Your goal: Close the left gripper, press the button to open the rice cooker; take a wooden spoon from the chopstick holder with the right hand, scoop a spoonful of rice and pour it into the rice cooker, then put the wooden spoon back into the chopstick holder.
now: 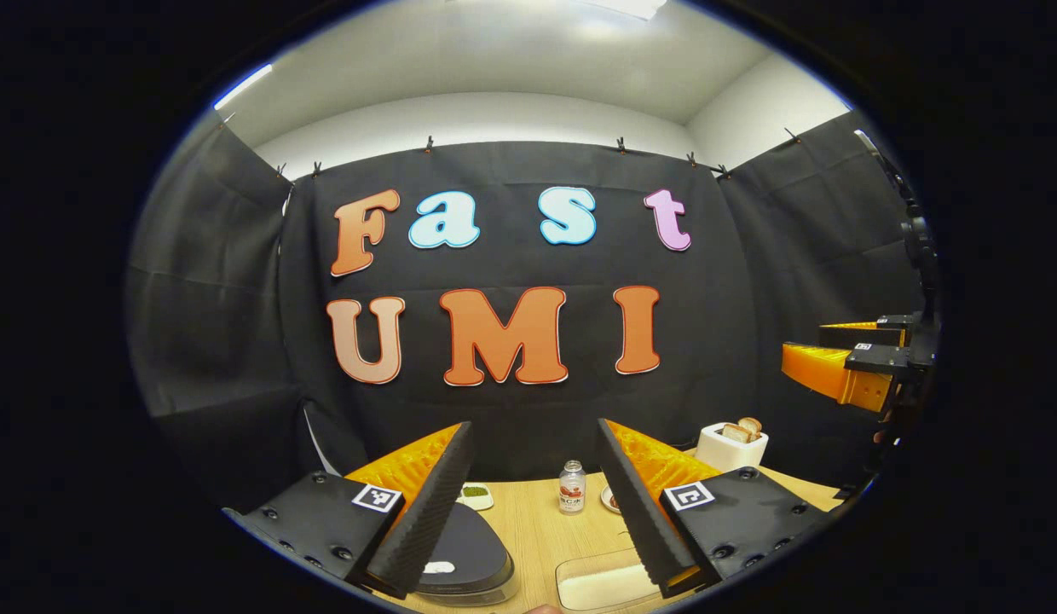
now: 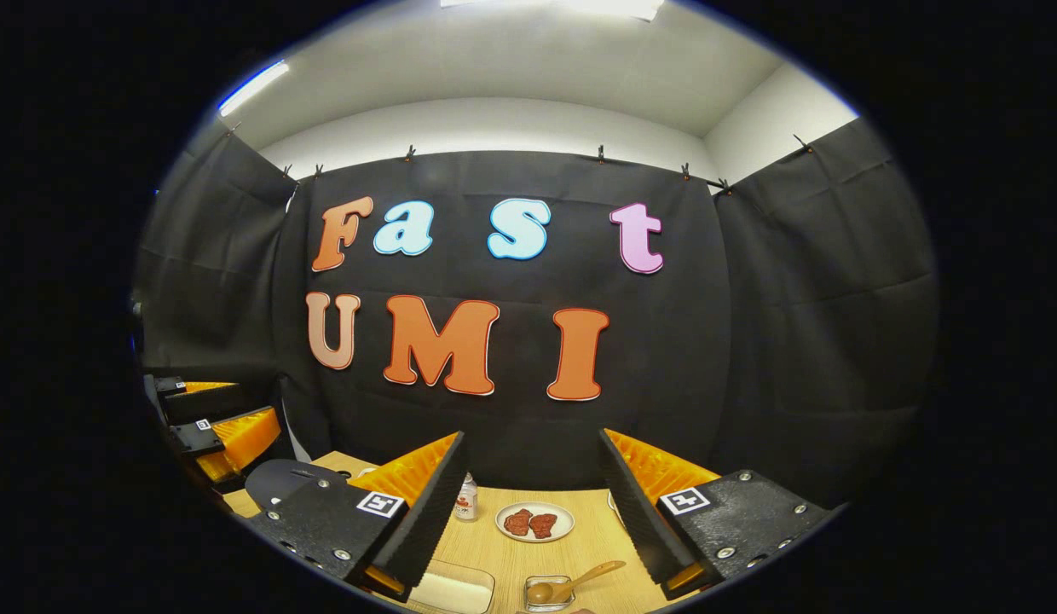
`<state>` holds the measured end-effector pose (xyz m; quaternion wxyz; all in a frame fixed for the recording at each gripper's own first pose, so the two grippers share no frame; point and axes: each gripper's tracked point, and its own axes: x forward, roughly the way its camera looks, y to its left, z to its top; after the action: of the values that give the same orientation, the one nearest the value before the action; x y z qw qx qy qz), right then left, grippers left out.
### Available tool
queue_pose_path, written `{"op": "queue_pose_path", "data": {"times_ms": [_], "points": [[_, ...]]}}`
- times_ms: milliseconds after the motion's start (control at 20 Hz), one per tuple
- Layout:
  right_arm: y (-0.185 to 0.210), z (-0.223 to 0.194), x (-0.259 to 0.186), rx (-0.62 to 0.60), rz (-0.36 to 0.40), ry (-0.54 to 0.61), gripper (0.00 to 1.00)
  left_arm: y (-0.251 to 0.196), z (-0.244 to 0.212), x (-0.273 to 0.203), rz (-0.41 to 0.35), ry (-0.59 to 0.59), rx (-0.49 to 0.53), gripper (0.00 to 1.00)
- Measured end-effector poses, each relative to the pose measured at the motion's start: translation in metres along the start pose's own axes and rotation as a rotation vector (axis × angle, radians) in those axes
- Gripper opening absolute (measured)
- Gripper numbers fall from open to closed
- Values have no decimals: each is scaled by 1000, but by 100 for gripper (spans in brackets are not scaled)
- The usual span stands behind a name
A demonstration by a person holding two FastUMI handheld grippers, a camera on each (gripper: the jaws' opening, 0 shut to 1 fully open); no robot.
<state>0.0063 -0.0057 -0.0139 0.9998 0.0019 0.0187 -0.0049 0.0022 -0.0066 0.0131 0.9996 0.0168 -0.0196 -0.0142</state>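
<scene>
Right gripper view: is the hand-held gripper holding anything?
Nothing. The right hand-held gripper is open, and the wooden spoon lies below it, untouched.

Wooden table (image 2: 580,554): plate (image 2: 534,522), bottle (image 2: 466,498), cooker (image 1: 469,554).

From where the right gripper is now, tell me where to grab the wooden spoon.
Take the wooden spoon by its free handle end, up and to the right of the holder, coming from above. The bowl sits down inside the holder; the handle slants out clear.
</scene>
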Motion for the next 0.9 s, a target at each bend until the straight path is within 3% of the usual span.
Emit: {"op": "queue_pose_path", "data": {"times_ms": [400, 550, 600, 700, 900], "points": [[-3, -5, 0, -9, -6, 9, 97, 3, -1, 2, 2, 3, -1, 99], [-2, -6, 1, -7, -3, 11, 94, 5, 0, 4, 11, 3, -5, 99], [-1, -7, 1, -7, -2, 13, 94, 5, 1, 5, 11, 1, -6, 93], [-3, -6, 0, -7, -3, 12, 94, 8, 2, 4, 16, -1, -4, 96], [-4, -6, 2, -14, -8, 11, 97, 18, 3, 5, 34, -4, 0, 93]]}}
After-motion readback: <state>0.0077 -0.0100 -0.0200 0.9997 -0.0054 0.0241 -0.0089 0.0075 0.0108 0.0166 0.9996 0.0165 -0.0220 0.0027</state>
